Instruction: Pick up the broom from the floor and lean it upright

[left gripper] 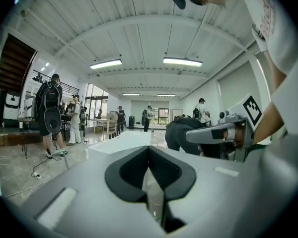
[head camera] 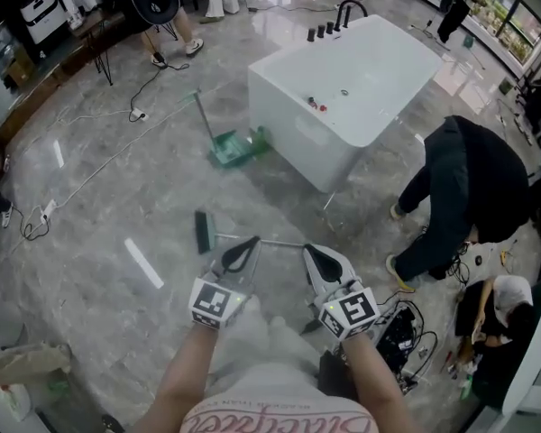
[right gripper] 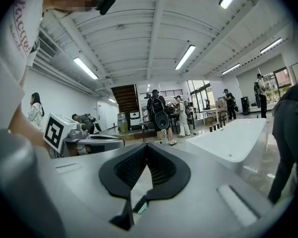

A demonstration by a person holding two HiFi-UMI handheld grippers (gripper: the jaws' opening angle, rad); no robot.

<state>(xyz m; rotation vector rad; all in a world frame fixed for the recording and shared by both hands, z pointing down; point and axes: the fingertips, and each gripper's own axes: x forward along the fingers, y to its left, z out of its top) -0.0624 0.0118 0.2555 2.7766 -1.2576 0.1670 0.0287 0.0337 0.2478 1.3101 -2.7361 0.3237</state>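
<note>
Marble floor [head camera: 99, 197] near the bathtub [head camera: 361, 79] bore the unlifted broom [head camera: 203, 231]; our left hand-held gripper [head camera: 249, 244] and right hand-held gripper [head camera: 312, 253] hovered clenched, empty.

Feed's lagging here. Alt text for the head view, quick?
The left gripper and right gripper hover side by side, jaws shut, over a broom lying flat on the floor. A white bathtub stands beyond; a person bends over at right.

Handle end of the broom [head camera: 204, 231] is hidden under your right gripper [head camera: 309, 251]. Red bits [head camera: 312, 104] in the bathtub [head camera: 288, 129] are too small to tell.
</note>
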